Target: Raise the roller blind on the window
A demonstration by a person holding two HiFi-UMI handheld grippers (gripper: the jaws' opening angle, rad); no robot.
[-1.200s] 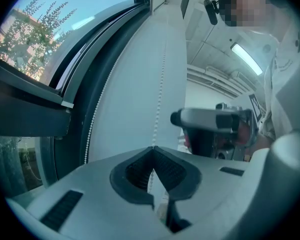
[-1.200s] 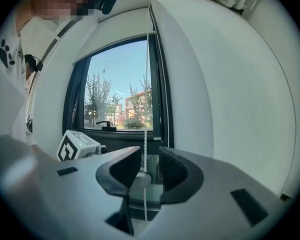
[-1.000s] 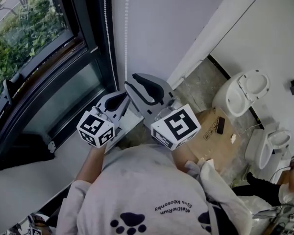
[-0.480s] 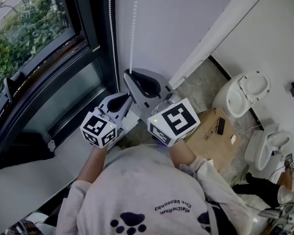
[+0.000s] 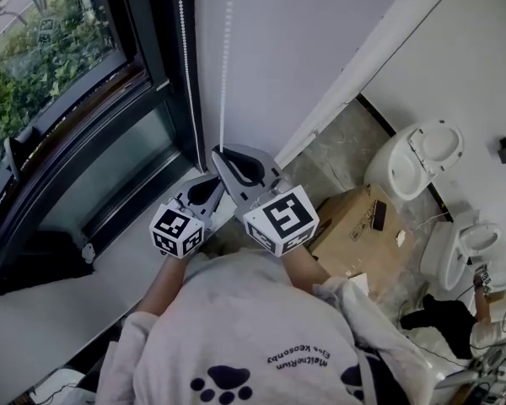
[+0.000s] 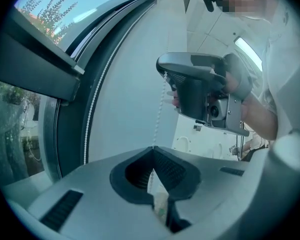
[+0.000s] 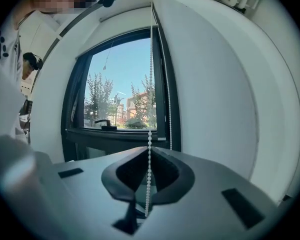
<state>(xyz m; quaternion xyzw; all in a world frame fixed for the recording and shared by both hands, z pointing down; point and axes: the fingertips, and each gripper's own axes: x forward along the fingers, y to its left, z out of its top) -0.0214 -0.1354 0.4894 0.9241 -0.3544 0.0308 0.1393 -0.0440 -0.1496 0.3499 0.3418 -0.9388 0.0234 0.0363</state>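
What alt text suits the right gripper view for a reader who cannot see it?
The right gripper, its jaws just closed, pinches a white bead chain that runs straight up before a dark-framed window. Trees and blue sky show outside; a white wall fills the right.

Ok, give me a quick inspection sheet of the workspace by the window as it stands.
Surface: pale window sill below the dark frame; stone floor to the right.
Job's things: bead chain hangs in two strands beside the window; no blind fabric seen over the glass.
Clutter: cardboard box and two toilets on the floor.
Grippers: right gripper has just been closing and is now shut on the chain; left gripper is shut on the same strand below it.
Cables: thin leads on the floor at lower right.
Surroundings: white wall; a person low at lower right.
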